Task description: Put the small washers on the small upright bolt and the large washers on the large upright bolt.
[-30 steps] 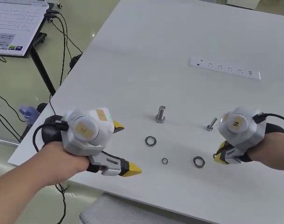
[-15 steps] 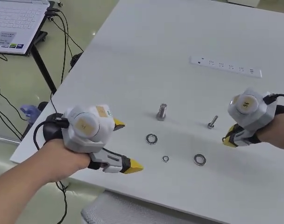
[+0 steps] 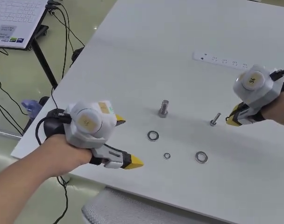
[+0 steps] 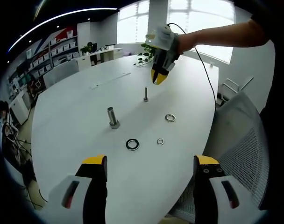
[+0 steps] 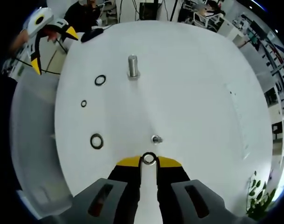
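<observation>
Yellow-tipped right hand-held gripper (image 5: 149, 161) pinches small washer (image 5: 149, 153), half hidden between tips; left hand-held gripper (image 4: 150, 161) wide open, empty.

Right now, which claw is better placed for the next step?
Right: the right claw holds a washer just short of the small bolt; the left claw is open, empty and farther away.

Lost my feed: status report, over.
Left gripper open, holding nothing. Right gripper shut on washer, just short of small bolt. Nothing between them.
</observation>
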Tool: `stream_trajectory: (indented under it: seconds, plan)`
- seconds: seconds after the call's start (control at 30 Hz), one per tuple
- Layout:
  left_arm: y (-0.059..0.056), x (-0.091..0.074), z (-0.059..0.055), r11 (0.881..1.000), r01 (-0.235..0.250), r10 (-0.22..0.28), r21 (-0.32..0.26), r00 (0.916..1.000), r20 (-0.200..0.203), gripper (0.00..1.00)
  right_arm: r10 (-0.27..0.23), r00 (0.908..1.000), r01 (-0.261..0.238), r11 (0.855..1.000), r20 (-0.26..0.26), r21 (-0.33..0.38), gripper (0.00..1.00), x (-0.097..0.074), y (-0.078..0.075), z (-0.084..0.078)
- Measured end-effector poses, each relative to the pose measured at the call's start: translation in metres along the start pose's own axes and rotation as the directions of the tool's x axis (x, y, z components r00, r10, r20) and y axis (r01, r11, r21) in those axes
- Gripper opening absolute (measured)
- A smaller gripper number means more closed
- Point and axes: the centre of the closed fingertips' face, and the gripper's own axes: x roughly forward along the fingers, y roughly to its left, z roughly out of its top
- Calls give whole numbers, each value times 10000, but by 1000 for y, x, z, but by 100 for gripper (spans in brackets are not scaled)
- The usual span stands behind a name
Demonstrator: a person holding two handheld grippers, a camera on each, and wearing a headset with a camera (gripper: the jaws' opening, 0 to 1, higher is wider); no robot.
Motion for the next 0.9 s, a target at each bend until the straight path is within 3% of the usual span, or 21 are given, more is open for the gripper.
stream_trajectory:
  seconds: [0.2, 0.3, 0.4, 0.57, 0.63, 0.9]
  plan:
    - [4, 1, -1, 10000, -18, 18, 9, 10000, -54, 78, -77, 9999, 77, 10000, 97, 2, 12, 5, -11, 9]
    - [5, 0, 2, 10000, 15, -14, -77, 9999, 141, 81, -28, 9999, 28, 10000, 111, -17, 12, 8, -11, 12]
    - [7, 1, -1, 10000, -21, 21, -57, 10000, -7, 82, -56, 9999, 57, 9999, 95, -124, 12, 13, -13, 16]
    - [8, 1, -4, 9999, -43, 44, -152, 10000, 28, 91, -12, 10000, 12, 9998, 13, -207, 12, 19, -15, 18]
    - [12, 1, -4, 9996, -259, 261, -145, 9996, 104, 96, 19, 10000, -19, 9998, -3, -216, 12, 21, -16, 18]
    - [18, 2, -7, 9994, -202, 204, -267, 9998, 38, 98, 131, 9997, -136, 9996, -191, -266, 12, 30, -21, 16]
